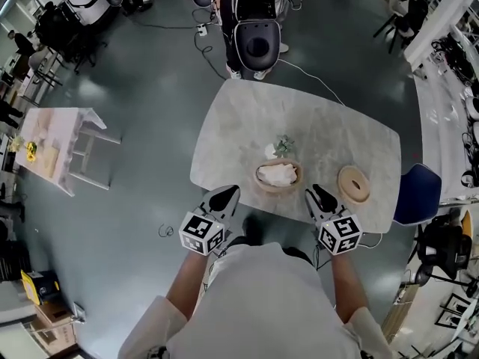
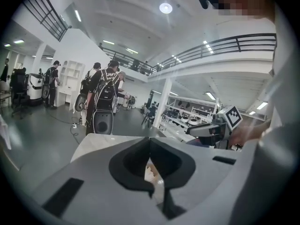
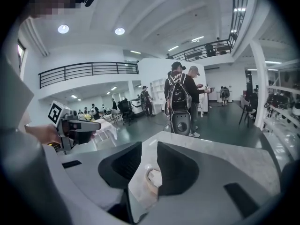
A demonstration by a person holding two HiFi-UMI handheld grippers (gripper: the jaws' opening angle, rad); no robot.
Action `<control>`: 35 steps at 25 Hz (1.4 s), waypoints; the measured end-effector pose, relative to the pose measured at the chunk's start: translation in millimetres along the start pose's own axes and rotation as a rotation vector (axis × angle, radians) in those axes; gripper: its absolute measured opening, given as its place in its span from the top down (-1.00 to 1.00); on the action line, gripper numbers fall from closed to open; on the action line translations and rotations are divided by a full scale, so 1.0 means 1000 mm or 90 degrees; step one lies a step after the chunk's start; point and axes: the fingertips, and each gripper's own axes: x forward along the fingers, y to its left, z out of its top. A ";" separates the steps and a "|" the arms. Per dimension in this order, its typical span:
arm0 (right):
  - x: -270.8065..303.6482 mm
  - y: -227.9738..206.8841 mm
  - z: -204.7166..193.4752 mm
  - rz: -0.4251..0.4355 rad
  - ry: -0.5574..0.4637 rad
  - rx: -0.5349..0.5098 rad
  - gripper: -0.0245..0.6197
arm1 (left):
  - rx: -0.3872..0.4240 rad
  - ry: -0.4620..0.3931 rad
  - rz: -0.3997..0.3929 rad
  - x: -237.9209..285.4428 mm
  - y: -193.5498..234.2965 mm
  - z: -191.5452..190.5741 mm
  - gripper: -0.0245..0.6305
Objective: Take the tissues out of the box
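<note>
The tissue box (image 1: 278, 176) is a round wooden bowl near the marble table's front edge, with white tissues (image 1: 276, 173) heaped in it. Its wooden ring lid (image 1: 354, 183) lies to the right. A small crumpled tissue with a green sprig (image 1: 278, 147) rests just behind the bowl. My left gripper (image 1: 227, 197) hovers at the front edge left of the bowl, its tips (image 2: 150, 142) together and holding nothing. My right gripper (image 1: 319, 197) hovers between bowl and lid with jaws (image 3: 149, 146) apart and empty; a wooden rim (image 3: 151, 181) shows through the gap.
The marble table (image 1: 329, 137) stands on a grey floor. A blue chair (image 1: 416, 193) is at its right end. A black wheeled machine (image 1: 257, 42) and people stand beyond the far edge. A pale side table (image 1: 52, 144) is far left.
</note>
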 end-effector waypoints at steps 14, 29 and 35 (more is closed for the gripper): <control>0.032 -0.014 -0.003 -0.015 0.043 -0.006 0.55 | -0.016 0.033 -0.036 0.033 0.029 -0.004 0.90; 0.070 -0.042 -0.033 0.084 0.146 -0.076 0.54 | -0.064 0.052 0.050 0.062 0.035 -0.029 0.90; 0.105 -0.048 -0.075 0.146 0.219 -0.111 0.55 | -0.099 0.057 0.093 0.071 0.037 -0.045 0.90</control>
